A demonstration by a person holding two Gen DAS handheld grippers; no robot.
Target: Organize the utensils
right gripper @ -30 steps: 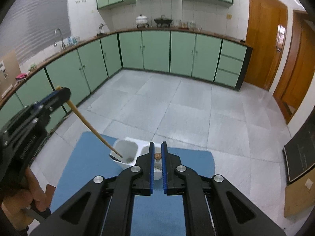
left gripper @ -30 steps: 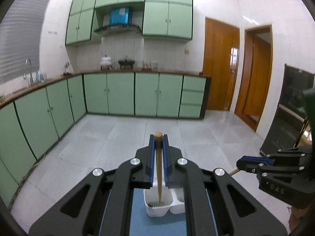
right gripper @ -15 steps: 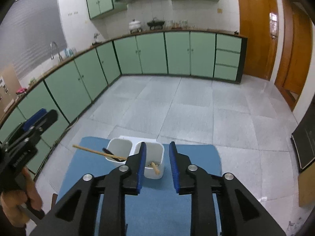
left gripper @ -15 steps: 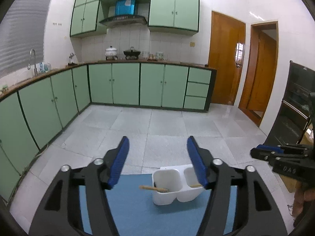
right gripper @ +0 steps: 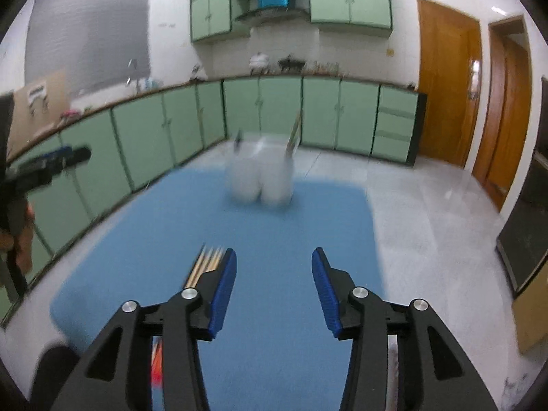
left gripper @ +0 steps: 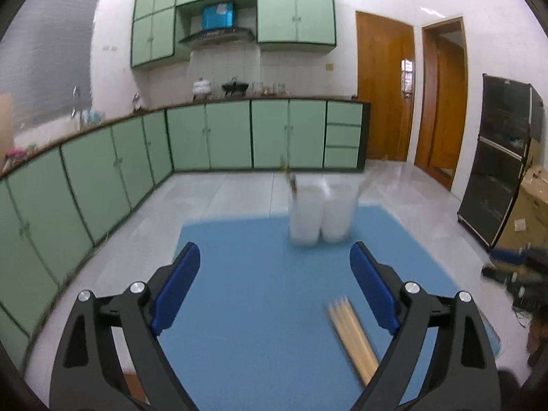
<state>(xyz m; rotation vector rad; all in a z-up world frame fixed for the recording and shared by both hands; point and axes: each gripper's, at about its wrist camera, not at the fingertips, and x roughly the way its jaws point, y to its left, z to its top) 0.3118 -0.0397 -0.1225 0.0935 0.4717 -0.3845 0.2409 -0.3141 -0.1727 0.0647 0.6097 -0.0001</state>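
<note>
A white two-cup utensil holder (left gripper: 320, 214) stands at the far end of the blue mat (left gripper: 260, 284), blurred, with utensil handles sticking out of it; it also shows in the right wrist view (right gripper: 262, 179). Several wooden chopsticks (left gripper: 352, 335) lie on the near mat, in front of my left gripper's right finger. My left gripper (left gripper: 275, 275) is open and empty above the mat. My right gripper (right gripper: 274, 279) is open and empty; the chopsticks (right gripper: 207, 263) lie just beyond its left finger.
Green kitchen cabinets (left gripper: 219, 133) run along the left and back walls. Wooden doors (left gripper: 383, 89) stand at the right. A black appliance (left gripper: 500, 167) and a cardboard box (left gripper: 529, 212) are at the far right. The left gripper (right gripper: 48, 166) shows at the left of the right wrist view.
Both grippers have let go of their utensils into the holder, opened wide and pulled back toward the near end of the mat, where the chopsticks have come into view.
</note>
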